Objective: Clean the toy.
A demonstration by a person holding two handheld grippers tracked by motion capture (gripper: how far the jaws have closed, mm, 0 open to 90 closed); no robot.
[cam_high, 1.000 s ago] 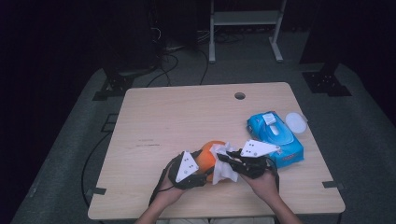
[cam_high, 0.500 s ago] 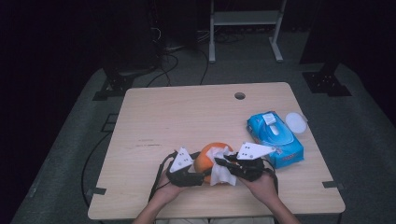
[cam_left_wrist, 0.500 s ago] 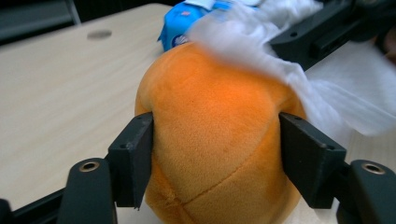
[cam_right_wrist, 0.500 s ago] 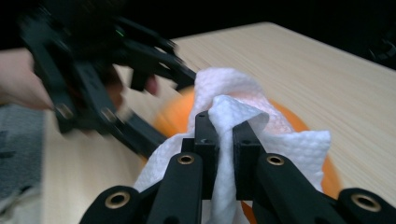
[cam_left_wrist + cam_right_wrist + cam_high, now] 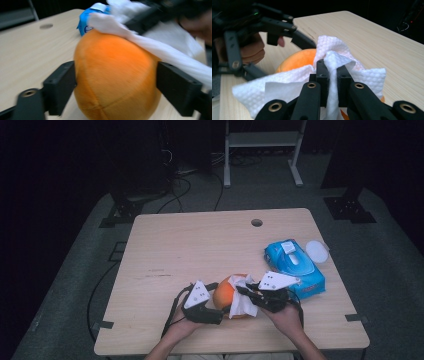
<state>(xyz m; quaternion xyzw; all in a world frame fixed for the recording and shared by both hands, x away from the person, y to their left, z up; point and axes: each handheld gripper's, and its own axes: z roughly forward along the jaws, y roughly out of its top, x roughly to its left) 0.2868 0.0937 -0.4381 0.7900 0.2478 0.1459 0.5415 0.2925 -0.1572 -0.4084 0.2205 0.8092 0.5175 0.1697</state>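
Tabletop (image 5: 200,245): left gripper (image 5: 115,82) clamps upright orange plush (image 5: 112,80); right gripper (image 5: 333,75) pinches tissue (image 5: 287,85).

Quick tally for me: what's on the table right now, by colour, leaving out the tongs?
Orange: 1, the plush orange ball held between the left tongs' jaws.
White: 2, the paper wipe pinched in the right tongs, and the round lid.
Blue: 1, the wipes pack.
Total: 4
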